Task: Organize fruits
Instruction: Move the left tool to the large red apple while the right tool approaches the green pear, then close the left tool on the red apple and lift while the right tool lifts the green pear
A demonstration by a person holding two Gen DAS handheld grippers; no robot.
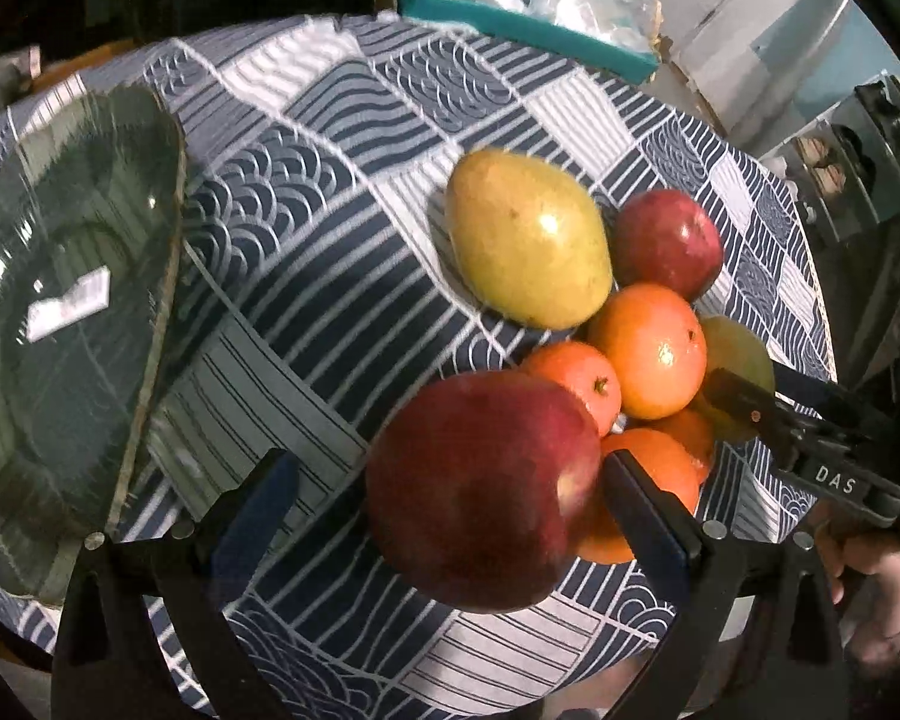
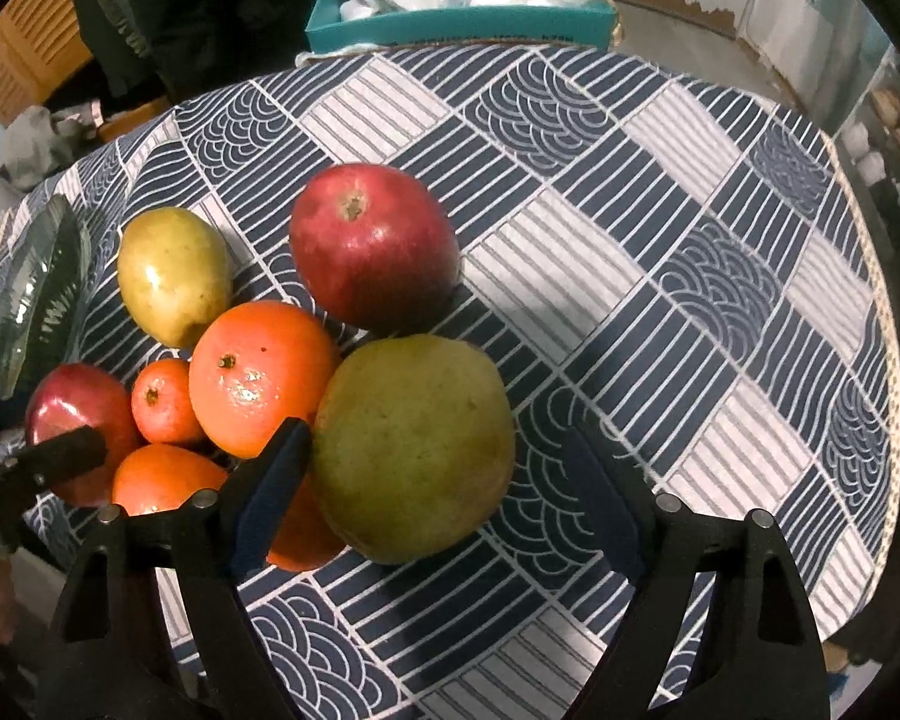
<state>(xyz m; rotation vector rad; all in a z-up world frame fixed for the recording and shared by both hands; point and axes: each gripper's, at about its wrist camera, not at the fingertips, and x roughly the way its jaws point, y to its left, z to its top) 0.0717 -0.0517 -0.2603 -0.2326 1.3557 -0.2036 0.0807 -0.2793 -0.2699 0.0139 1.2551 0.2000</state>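
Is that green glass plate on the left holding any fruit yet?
Empty. The green glass plate shows only light reflections inside; all the fruit lies on the tablecloth beside it.

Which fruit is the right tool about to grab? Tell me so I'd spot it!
On the round table with the blue-and-white patterned cloth, find the fruit pile. At its right edge lies the big yellow-green mango, between the open right tool's fingers. It is larger and greener than the oranges beside it.

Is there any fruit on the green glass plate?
No, the green glass plate holds only a white sticker; the fruits, like the yellow mango, lie on the tablecloth.
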